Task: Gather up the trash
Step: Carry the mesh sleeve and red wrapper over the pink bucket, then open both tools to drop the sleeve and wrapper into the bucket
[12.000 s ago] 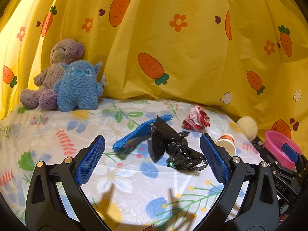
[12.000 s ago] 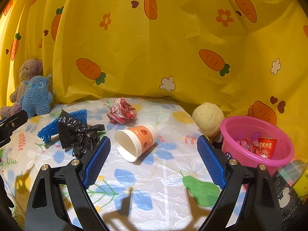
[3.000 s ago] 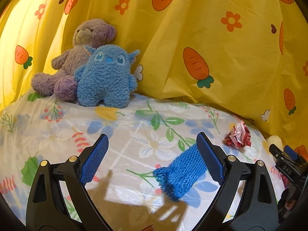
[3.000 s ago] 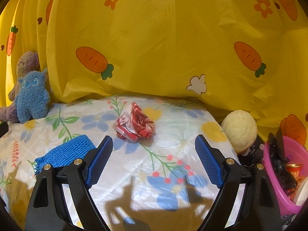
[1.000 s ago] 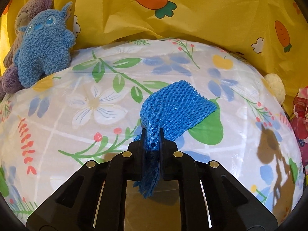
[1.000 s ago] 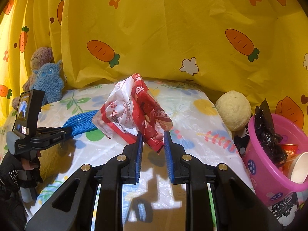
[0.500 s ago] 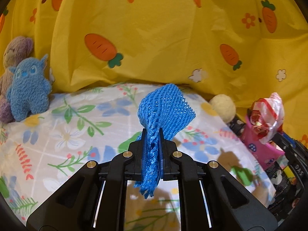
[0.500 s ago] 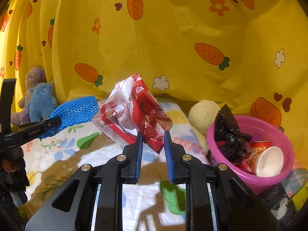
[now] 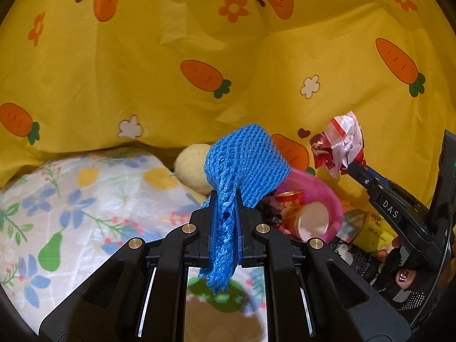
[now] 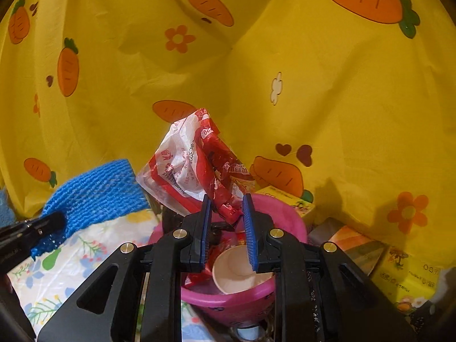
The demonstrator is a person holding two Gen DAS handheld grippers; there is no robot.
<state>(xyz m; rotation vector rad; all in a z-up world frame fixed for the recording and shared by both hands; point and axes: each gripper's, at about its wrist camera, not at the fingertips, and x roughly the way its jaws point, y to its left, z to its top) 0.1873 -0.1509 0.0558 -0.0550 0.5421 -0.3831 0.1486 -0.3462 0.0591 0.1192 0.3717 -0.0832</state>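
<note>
Left claw [image 9: 225, 222] clenched on blue net [image 9: 245, 159], net bunched between pads, tail hanging below, held in air beside pink bowl [image 9: 333, 199]. Right claw [image 10: 226, 219] clenched on crumpled red-white wrapper [image 10: 196, 165], wrapper raised directly above pink bowl. Bowl holds paper cup [image 10: 236, 270] lying on side, red cup [image 9: 289, 198], black plastic. Flowered tabletop [image 9: 85, 199] to left of bowl. Yellow carrot-print curtain [image 10: 342, 99] behind. Yellow boxes [image 10: 407, 279] right of bowl.

Black hand-held gripper [image 9: 225, 213]: blue ribbed pads, brass screws, white "DAS" marking; dark glittery nail polish.
</note>
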